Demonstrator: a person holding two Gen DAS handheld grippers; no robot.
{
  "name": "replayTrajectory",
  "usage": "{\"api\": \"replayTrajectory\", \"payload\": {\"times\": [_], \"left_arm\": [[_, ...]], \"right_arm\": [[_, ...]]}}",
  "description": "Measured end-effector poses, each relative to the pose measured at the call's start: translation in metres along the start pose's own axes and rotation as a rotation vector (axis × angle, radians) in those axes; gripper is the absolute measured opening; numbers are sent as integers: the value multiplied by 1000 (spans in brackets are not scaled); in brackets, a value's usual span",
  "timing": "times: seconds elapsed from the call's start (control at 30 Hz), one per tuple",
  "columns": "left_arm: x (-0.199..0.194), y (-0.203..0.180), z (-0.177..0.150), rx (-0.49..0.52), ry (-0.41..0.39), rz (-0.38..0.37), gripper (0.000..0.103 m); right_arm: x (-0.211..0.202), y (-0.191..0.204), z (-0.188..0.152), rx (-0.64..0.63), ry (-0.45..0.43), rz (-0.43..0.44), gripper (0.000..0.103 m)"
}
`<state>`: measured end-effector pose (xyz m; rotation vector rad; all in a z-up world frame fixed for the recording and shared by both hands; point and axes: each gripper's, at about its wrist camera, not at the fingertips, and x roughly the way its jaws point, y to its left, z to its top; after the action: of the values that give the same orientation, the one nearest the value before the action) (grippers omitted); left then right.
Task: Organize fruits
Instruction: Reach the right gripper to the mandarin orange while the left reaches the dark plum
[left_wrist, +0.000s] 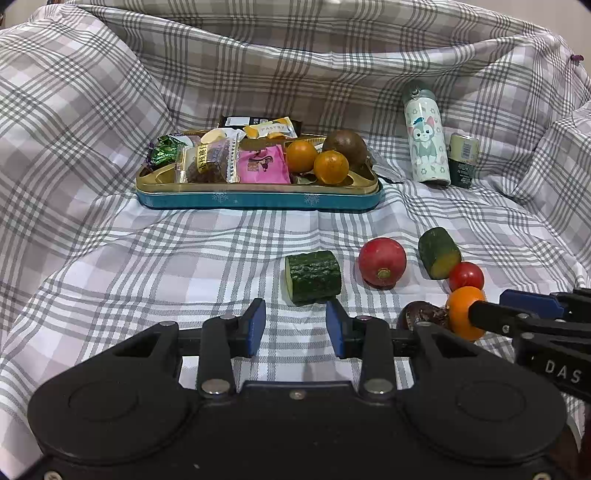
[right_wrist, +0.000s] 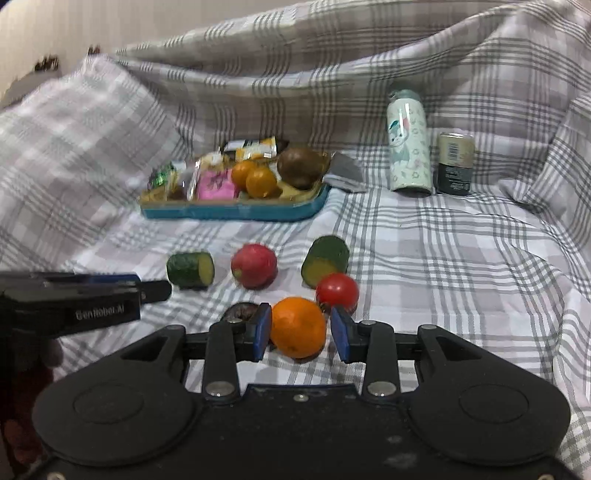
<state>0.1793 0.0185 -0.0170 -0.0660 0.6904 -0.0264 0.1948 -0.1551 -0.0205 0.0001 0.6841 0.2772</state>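
Tray sits well ahead of both grippers, already holding snack packets, two small oranges and a brown fruit, so the sorting looks partly done. Nearer, in front of the left gripper, a cucumber piece lies on its side, long axis running across the jaws, pale cut end facing left; those jaws stand spread and empty. The right gripper brackets an orange resting on the checked cloth, left pad touching, right pad just clear, so the pinch is not yet made. Next move, I judge: squeeze gently, lift, carry forward to the tray without nudging the tomato just beyond.
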Motion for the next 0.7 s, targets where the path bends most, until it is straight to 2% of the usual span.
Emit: {"api": "replayTrajectory", "payload": {"times": [0.23, 0.33, 0.43, 0.6, 0.7], "left_arm": [[1, 1, -1, 7, 4, 10, 44], [1, 1, -1, 6, 3, 10, 44], [1, 1, -1, 6, 3, 9, 44], [1, 0, -2, 11, 2, 9, 44], [1, 0, -2, 9, 4, 9, 44]], "right_arm": [[-1, -11, 2, 32, -11, -59, 38], [-6, -22, 2, 60, -39, -138, 38], [-5, -33, 2, 90, -30, -216, 38], [-9, -39, 4, 127, -52, -204, 38], [-15, -32, 3, 106, -80, -128, 40]]}}
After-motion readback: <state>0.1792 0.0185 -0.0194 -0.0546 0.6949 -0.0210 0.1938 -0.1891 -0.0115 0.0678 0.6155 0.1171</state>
